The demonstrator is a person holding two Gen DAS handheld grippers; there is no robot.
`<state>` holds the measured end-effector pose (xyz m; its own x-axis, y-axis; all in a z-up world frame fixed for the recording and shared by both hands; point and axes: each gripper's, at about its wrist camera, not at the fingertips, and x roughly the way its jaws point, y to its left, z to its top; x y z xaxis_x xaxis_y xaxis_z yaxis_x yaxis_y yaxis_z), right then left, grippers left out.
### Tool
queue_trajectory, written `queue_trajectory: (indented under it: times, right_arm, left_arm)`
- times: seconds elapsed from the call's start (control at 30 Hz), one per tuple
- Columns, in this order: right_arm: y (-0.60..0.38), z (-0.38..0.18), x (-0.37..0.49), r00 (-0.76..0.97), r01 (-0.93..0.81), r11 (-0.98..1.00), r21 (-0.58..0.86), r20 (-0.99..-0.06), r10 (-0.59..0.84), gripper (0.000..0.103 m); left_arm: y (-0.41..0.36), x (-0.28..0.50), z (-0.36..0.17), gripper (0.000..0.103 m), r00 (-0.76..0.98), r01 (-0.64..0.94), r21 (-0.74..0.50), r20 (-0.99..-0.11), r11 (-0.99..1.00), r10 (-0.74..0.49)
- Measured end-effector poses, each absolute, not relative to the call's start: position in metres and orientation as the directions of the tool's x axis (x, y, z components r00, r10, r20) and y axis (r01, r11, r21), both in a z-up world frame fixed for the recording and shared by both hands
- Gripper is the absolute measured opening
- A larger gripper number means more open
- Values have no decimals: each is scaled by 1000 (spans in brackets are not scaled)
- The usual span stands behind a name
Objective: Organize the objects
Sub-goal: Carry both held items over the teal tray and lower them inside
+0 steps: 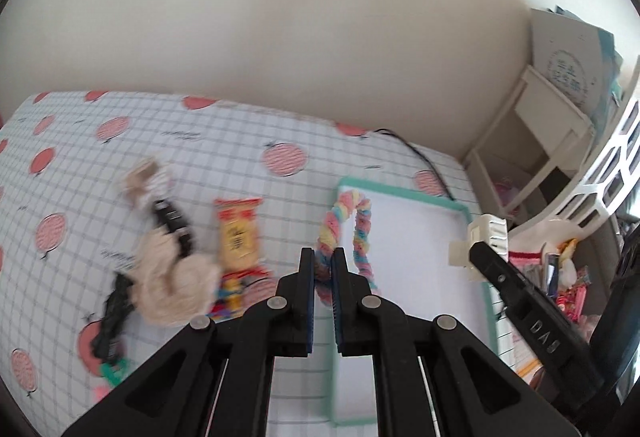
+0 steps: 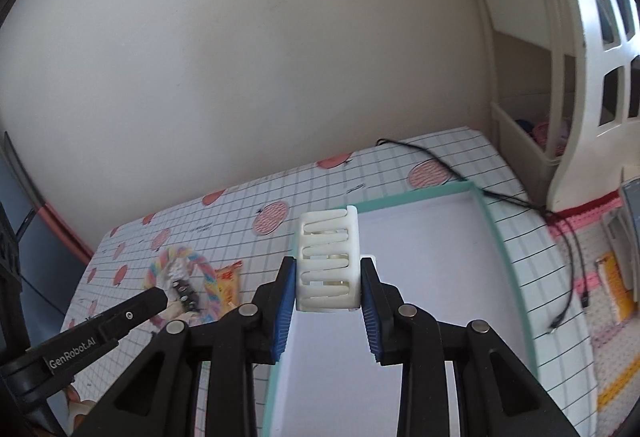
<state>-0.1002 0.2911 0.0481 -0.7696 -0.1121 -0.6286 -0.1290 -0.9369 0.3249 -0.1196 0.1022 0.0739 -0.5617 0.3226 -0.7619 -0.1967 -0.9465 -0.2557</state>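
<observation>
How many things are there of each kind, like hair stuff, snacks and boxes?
Hair claw clips: 2, the white claw clip in the right gripper and the black claw clip
Scrunchies: 2, the rainbow scrunchie in the left gripper and the fluffy cream scrunchie
Snack packets: 1, the orange snack packet
Boxes: 1, the teal-rimmed box
Total: 6

Left wrist view is smeared: the beige fluffy thing [image 1: 172,277] and black clip [image 1: 174,223] are mush, and the snack packet [image 1: 238,233] print is unreadable. The twisted rainbow loop [image 1: 340,233] disappears behind the fingers [image 1: 306,277]. The teal-rimmed tray [image 2: 496,237] runs off the bottom edge.
</observation>
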Motion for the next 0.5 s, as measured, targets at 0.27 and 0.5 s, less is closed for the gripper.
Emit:
queue_trajectory:
  times: [0.27,0.5]
  right_arm:
    - [332,43,-97,-770,-218,-933,285,-637,-14,33]
    - [352,27,-101,-750,-261,-926,273,-661,16,33]
  left_arm:
    - [156,-132,74,8,-548,-255,-267,-752,-929,366]
    - [185,-150,56,8,-528,-278,-252,-766,-927,367]
